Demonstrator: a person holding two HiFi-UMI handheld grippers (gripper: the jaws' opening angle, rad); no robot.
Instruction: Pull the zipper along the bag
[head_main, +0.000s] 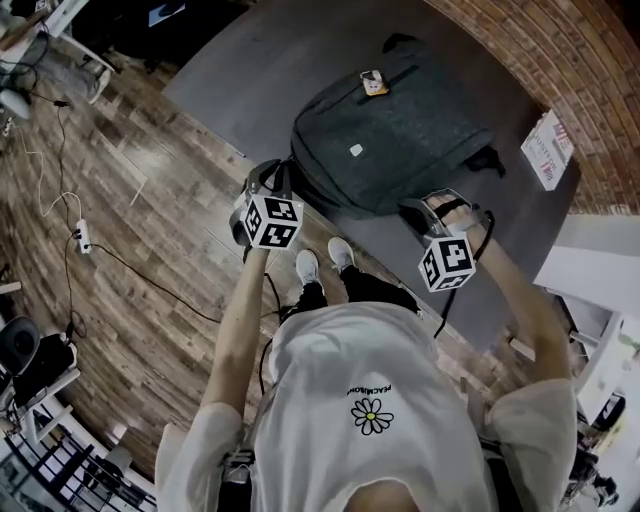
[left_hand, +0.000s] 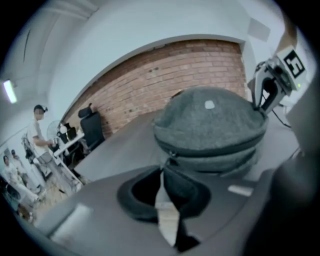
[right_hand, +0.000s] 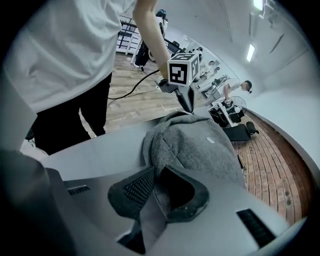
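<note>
The dark grey fabric backpack (head_main: 400, 130) lies on the dark grey tabletop (head_main: 230, 70) in the upper middle of the head view, a gripper at each near corner. The left gripper (left_hand: 162, 172) is closed on what looks like a pale zipper pull tab (left_hand: 166, 212), the right gripper (right_hand: 156, 176) pinched shut on a fold of the bag's cloth. The thin tab may slip free if the pull leaves the curved zipper track (left_hand: 215, 150), or the bag may drag if the right grip loosens

Left hand-held gripper (left_hand: 162, 172), right hand-held gripper (right_hand: 155, 176) apparently clamped on bag (left_hand: 210, 125).
</note>
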